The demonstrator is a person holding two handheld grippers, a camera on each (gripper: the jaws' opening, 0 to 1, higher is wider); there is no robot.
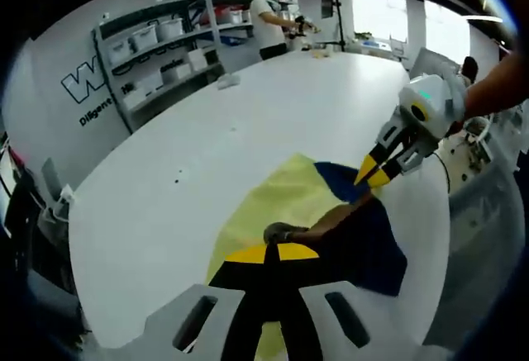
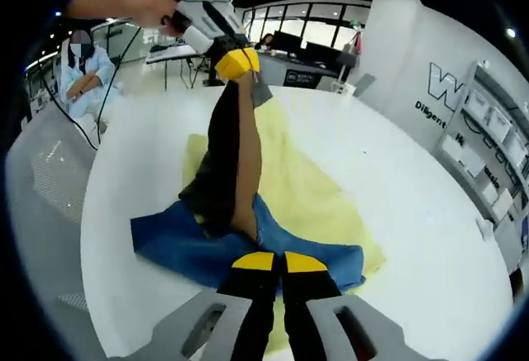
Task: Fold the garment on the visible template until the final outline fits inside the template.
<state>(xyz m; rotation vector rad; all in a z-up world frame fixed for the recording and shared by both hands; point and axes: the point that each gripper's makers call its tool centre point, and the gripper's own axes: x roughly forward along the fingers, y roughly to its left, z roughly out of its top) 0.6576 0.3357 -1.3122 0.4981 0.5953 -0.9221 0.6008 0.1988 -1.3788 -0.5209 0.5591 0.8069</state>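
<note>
A wide white counter [image 2: 430, 237] carries a pale yellow template sheet [image 2: 314, 187], laid flat near the counter's edge on the person's side. On the sheet lies a blue garment [image 2: 190, 249] with a dark, brownish part pulled up off it.

In the right gripper view, the right gripper [image 2: 273, 263] has its yellow-tipped fingers pressed together on the blue garment's near edge. The left gripper [image 2: 237, 64], held by a hand [image 2: 124, 2], is lifted above the far side of the sheet, its yellow fingers pinched on the top of the raised dark fold, which hangs down to the blue cloth.

In the left gripper view, the left gripper [image 1: 271, 254] grips the dark cloth, while the right gripper [image 1: 374, 171] pinches the garment [image 1: 372, 245] at the counter's edge, over the template sheet [image 1: 273, 204].

Around the counter: grey shelving [image 1: 157, 47] with white bins against a wall with dark lettering [image 1: 87, 88], a standing person [image 1: 269, 22] at the far end, a seated person [image 2: 83, 72] to one side, and ceiling spotlights.
</note>
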